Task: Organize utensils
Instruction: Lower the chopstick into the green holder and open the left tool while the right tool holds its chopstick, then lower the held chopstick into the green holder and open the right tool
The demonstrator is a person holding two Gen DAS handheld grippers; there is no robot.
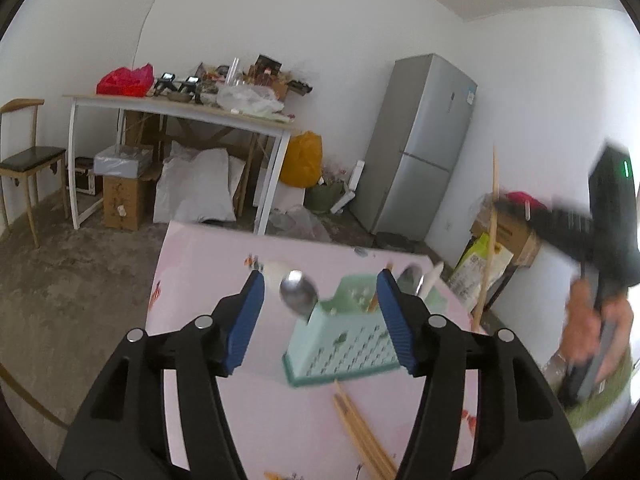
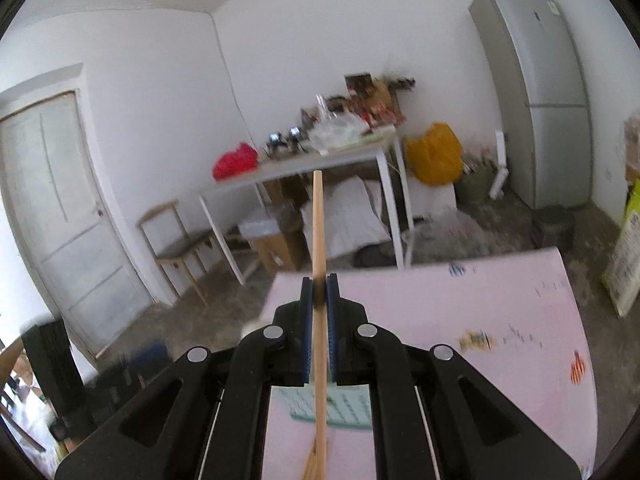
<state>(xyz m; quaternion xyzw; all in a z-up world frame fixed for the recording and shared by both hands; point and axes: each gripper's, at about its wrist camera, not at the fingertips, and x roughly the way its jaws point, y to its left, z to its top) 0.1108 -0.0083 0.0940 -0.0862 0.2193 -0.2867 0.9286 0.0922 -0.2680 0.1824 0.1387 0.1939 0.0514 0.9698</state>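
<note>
A mint-green perforated utensil basket (image 1: 344,344) stands on the pink table (image 1: 208,264). It holds a metal spoon (image 1: 298,294), a second metal spoon (image 1: 408,276) and a white spoon (image 1: 430,280). My left gripper (image 1: 322,320) hangs open in front of the basket, and its blue pads press on nothing. Several wooden chopsticks (image 1: 360,432) lie loose on the table near the basket. My right gripper (image 2: 319,292) is shut on one upright chopstick (image 2: 318,232), raised above the basket (image 2: 348,404). In the left wrist view that held chopstick (image 1: 490,240) shows at the right, with a hand (image 1: 592,320) on the gripper.
Beyond the pink table stand a cluttered white table (image 1: 180,110), a grey fridge (image 1: 420,148), a wooden chair (image 1: 28,160) and a door (image 2: 52,216). Boxes, white sacks and a yellow bag (image 1: 304,156) crowd the floor. A cardboard box (image 1: 508,236) sits at the right.
</note>
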